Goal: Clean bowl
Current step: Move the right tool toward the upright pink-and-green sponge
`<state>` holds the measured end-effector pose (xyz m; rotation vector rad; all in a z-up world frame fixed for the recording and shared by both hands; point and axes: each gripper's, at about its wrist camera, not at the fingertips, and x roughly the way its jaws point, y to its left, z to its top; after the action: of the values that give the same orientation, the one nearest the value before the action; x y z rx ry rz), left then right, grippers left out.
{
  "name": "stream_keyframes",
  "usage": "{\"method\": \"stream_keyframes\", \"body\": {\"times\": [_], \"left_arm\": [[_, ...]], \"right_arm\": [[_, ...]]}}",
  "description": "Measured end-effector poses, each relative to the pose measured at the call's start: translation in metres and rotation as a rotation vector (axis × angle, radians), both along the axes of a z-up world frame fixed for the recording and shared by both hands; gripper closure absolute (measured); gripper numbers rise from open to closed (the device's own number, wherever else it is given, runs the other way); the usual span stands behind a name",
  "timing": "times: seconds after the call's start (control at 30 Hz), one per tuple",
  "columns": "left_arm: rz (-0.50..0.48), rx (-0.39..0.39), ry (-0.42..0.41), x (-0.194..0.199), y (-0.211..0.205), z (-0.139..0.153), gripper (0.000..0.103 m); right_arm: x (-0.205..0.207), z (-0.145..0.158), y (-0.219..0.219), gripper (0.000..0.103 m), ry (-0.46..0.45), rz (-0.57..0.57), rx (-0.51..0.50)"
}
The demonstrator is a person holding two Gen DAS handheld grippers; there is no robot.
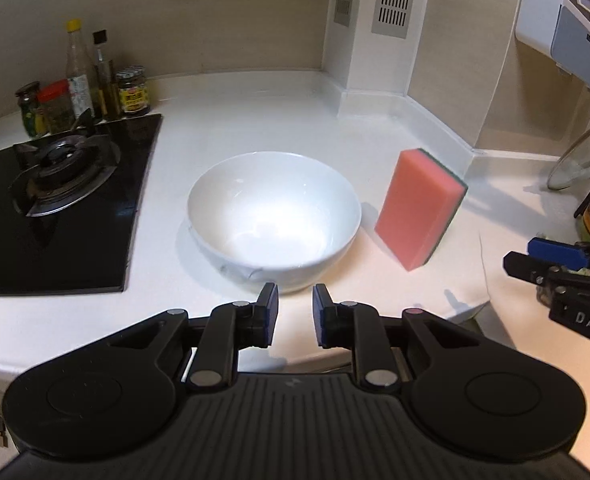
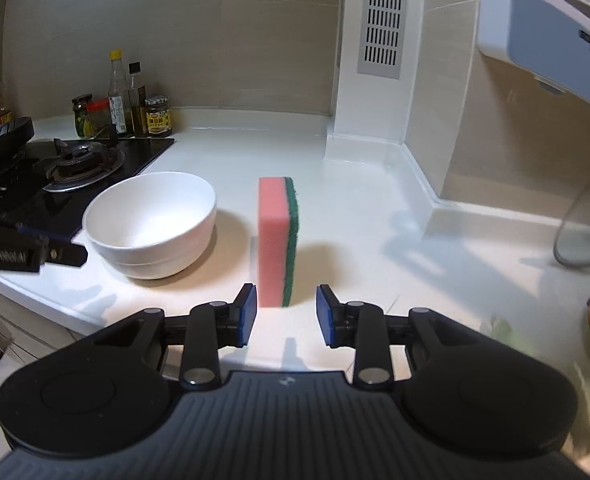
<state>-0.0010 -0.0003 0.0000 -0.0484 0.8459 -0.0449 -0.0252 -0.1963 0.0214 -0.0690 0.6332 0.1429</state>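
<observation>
Both tongs are apart and hold nothing. The right tongs face the sponge standing right of the bowl; next they should close on it.

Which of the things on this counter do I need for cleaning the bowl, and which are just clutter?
For the job:
white bowl
pink and green sponge, standing on edge

Lying about:
gas hob
condiment bottles and jars
glass lid

Home kitchen: a gas hob at 9 o'clock, condiment bottles at 10 o'clock, tiled walls, a white surface and a glass pot lid at 3 o'clock.
</observation>
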Motion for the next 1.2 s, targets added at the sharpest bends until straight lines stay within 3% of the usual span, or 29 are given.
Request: {"method": "stream_keyframes", "body": {"times": [0.2,0.33,0.43,0.7,0.97,1.07,1.2], "left_arm": [[0.026,-0.032,-0.027,-0.019,-0.005,-0.001,0.079],[0.015,-0.043,-0.087,-0.057,-0.005,-0.001,0.079],[0.019,-0.09,-0.141,-0.075,0.024,0.009,0.079],[0.03,-0.064,-0.186,-0.088,0.046,0.044,0.079],[0.037,0.019,-0.172,-0.122,0.03,0.049,0.079],[0.033,0.04,-0.162,-0.119,-0.009,0.042,0.079],[0.012,0.07,-0.136,-0.125,0.062,0.052,0.079]], "right_arm": [[-0.017,0.003,-0.007,0.075,-0.079,0.04,0.016],[-0.051,0.009,0.009,0.075,-0.146,0.059,-0.022],[-0.058,0.023,0.008,0.075,-0.086,0.041,-0.02],[-0.073,0.027,-0.008,0.075,-0.131,0.11,-0.057],[-0.075,0.024,-0.018,0.075,-0.132,0.147,0.0],[-0.076,0.022,-0.024,0.075,-0.124,0.153,0.017],[-0.074,0.021,-0.029,0.075,-0.118,0.156,0.026]]}}
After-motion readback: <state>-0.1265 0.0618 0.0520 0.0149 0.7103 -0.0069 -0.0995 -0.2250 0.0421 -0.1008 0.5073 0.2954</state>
